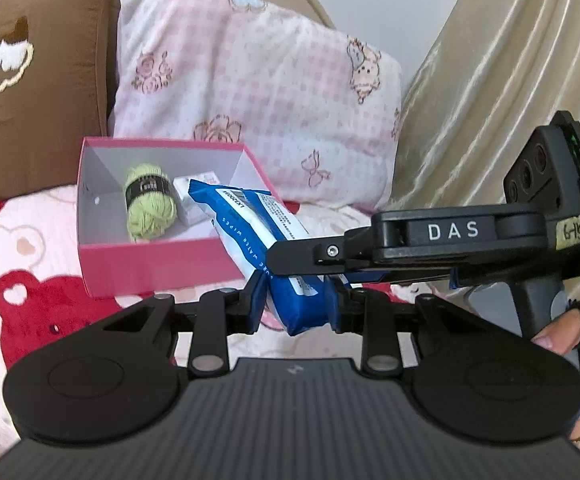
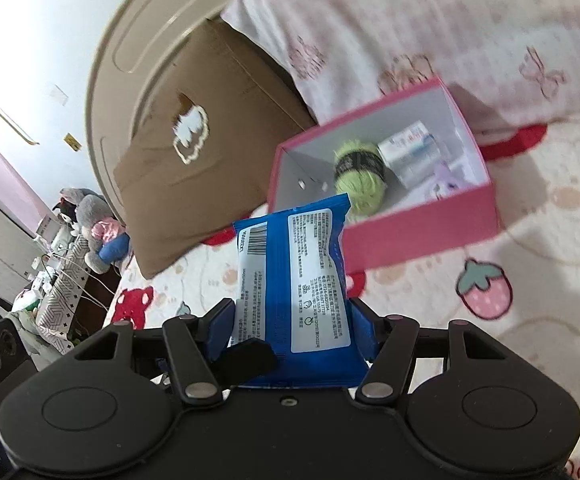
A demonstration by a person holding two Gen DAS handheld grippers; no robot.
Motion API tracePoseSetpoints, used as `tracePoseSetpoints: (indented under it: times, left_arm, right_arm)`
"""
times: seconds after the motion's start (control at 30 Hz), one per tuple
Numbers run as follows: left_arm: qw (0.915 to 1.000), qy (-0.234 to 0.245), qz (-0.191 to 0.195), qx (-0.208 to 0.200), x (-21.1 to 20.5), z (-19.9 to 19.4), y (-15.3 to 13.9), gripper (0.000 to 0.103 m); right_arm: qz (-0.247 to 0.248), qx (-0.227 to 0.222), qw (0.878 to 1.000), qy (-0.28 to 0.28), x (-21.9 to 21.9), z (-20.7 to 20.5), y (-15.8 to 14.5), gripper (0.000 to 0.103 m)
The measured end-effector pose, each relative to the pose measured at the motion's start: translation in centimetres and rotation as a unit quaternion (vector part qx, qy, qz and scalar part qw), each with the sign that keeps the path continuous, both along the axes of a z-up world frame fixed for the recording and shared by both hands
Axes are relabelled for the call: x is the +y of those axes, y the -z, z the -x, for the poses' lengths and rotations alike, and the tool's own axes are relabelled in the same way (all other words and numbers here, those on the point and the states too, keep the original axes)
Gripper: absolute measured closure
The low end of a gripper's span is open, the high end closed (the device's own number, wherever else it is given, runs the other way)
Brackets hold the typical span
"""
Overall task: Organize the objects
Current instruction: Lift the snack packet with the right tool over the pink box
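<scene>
Left gripper (image 1: 296, 300): its blue-padded fingers (image 1: 259, 300) are clenched on the lower end of the wipes pack (image 1: 258, 236), seen in the left wrist view.
Right gripper (image 2: 290, 328): its fingers (image 2: 220, 328) are closed across the width of the same pack, which is held flat between the pads in the right wrist view; it also reaches in from the right of the left wrist view.
Wipes pack: it is held off the bed by both grippers, just in front of the pink box (image 1: 162, 264), its top end level with the box's near rim and not yet inside.
Pink box: stiff card with a white lining is seen; a green yarn ball (image 1: 148, 204) and a small white carton (image 1: 194, 200) are lying inside.
Bed cover (image 1: 30, 280): soft fleece printed with red bears and strawberries is spread under the box.
Pack material: a glossy blue film, soft and bulging, with a white printed label.
Risk one: the slick film could be squeezed out of the pads if the two grips are pulled apart or twisted against each other.
Risk two: the light box could be tipped or pushed on the soft cover if its near wall is struck by the pack.
Risk three: the yarn ball may be crushed if the pack is dropped on it.
</scene>
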State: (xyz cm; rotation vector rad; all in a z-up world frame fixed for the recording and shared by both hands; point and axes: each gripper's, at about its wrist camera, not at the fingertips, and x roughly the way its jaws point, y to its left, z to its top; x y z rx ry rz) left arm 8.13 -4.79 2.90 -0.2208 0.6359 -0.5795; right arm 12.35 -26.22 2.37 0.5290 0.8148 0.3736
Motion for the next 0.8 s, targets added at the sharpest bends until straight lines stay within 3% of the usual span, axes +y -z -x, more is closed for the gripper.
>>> tracePoseSetpoints:
  times: [0.37,0.8]
  left_arm:
    - [0.9995,-0.006,0.003,-0.031,1.1,-2.5,-4.2,0.073]
    - [0.9992,-0.031,0.021,0.013,2.7,-10.3,-5.0,0.072]
  right_arm:
    - [0.019,-0.047,0.999,0.007,1.4,-2.1,-4.7,0.036]
    - [0.040,-0.055,0.998,-0.002,2.0,-8.5,-6.8,0.037]
